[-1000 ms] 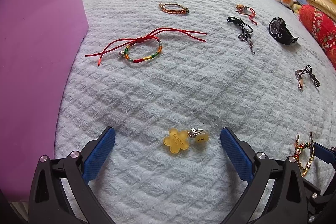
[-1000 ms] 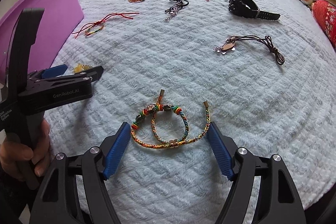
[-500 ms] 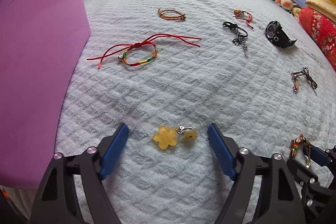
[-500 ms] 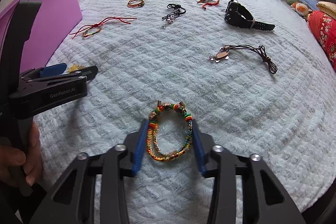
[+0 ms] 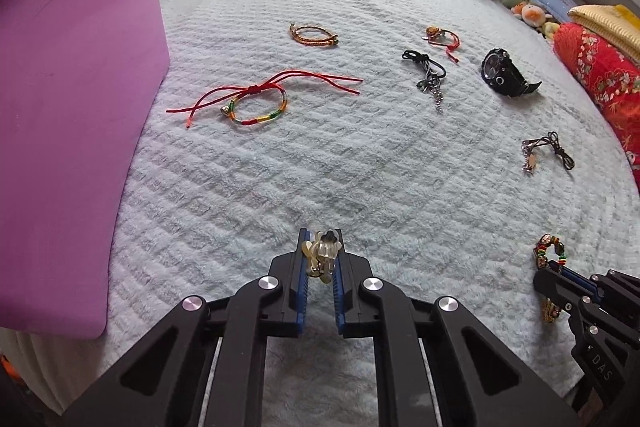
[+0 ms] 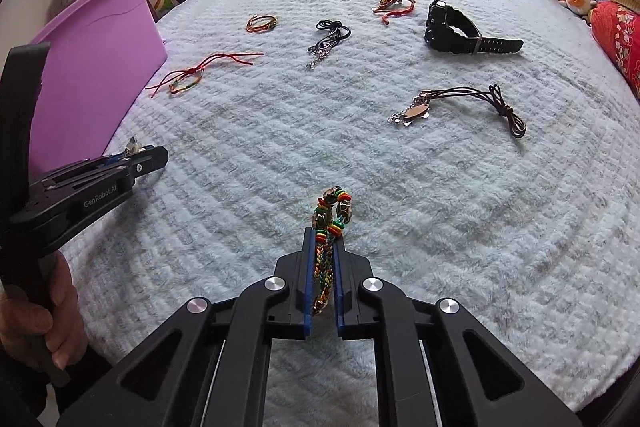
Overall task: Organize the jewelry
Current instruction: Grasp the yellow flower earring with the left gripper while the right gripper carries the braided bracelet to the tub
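Clamping left gripper on yellow charm, right gripper on braided bracelet, ready for purple bin.

Black left gripper frame with silver screws, blue-lined jaws, white lettering, perhaps "GenRobot.AI".

Purple bin cut off at left edge; braided bracelet lower half hidden between fingers.

Right hand-held gripper clamps braided bracelet above blanket.
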`<state>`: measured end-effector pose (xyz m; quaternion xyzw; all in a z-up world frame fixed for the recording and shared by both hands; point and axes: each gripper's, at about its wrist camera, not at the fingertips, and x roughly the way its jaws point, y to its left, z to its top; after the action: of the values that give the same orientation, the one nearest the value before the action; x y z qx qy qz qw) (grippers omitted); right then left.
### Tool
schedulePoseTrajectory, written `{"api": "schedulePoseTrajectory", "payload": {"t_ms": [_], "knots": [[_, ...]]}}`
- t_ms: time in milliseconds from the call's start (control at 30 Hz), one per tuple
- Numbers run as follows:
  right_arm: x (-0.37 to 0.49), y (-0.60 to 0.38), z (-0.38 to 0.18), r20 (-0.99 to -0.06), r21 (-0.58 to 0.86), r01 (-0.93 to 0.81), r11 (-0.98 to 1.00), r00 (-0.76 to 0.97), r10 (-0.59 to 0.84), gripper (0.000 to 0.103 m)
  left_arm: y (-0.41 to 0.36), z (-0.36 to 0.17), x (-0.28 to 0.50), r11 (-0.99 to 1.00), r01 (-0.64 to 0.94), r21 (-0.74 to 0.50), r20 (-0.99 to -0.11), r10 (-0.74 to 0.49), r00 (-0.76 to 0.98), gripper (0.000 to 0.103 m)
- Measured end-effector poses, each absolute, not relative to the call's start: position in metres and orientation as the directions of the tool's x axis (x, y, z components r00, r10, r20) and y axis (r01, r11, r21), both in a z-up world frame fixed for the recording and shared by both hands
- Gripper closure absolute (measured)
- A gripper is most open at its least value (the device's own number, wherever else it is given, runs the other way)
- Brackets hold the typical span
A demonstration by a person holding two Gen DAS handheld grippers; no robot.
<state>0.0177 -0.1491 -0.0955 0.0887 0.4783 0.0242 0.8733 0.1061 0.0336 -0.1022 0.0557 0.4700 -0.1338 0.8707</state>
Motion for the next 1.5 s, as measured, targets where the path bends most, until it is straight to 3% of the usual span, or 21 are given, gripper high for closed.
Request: {"api": "schedulePoseTrajectory", "payload": {"t_ms": [900, 1267, 1500], "knots": [[-0.001, -0.133, 0.016, -0.710, 0.207, -0.020, 0.978, 0.684, 0.164, 0.095, 0.056, 0.035, 0.048, 0.943, 0.327, -0.068, -0.708, -0.277, 0.650, 0.093], [0.019, -0.063, 0.078, -0.631, 0.218, -0.170, 0.961, 0.726, 0.272, 0.095, 0.119, 0.086, 0.050, 0.955, 0.287, -0.075, -0.656, -0.264, 0.707, 0.093], [0.037, 0.006, 0.108, -0.576, 0.231, -0.306, 0.924, 0.723, 0.383, 0.095, 0.183, 0.109, 0.060, 0.977, 0.205, -0.050, -0.631, -0.190, 0.752, 0.092]]}}
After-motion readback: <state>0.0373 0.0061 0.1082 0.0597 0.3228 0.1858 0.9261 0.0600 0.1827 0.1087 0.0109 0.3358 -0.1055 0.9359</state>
